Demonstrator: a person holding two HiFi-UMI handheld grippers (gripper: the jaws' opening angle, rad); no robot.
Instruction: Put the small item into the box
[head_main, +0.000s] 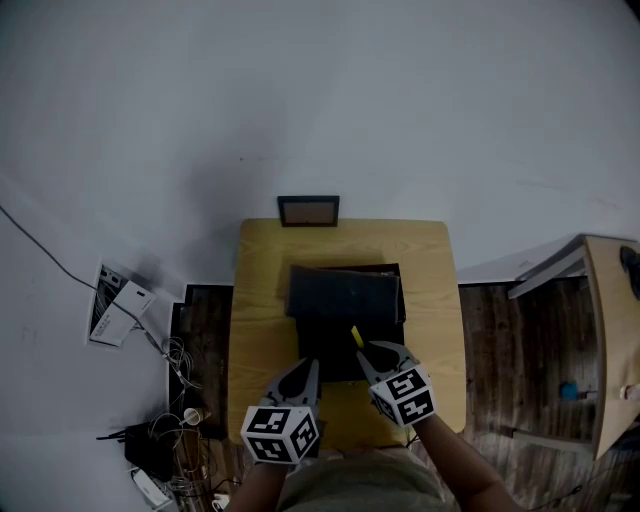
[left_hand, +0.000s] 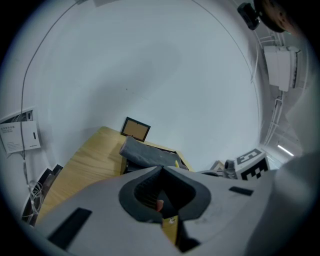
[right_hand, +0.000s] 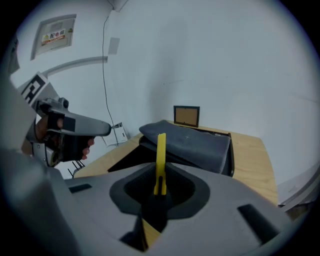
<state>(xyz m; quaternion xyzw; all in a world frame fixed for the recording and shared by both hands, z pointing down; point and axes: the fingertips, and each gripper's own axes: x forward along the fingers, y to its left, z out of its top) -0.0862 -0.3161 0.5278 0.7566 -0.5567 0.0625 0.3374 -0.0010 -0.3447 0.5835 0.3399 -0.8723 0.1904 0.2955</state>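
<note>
Over the near side of the wooden counter (head_main: 258, 300), the right gripper (head_main: 375, 353) pinches a thin yellow item (head_main: 356, 337) by its lower end, jaws partly closed on it. The item stands upright just above the open front of the black box (head_main: 325, 355), while the left gripper (head_main: 308, 372) hovers beside it, jaws together and holding nothing. The risk, as I judge it, is that the item, held so near its end, may pivot or slip on release, strike the grey lid (head_main: 345, 292) or the rim, and land on the counter instead.
</note>
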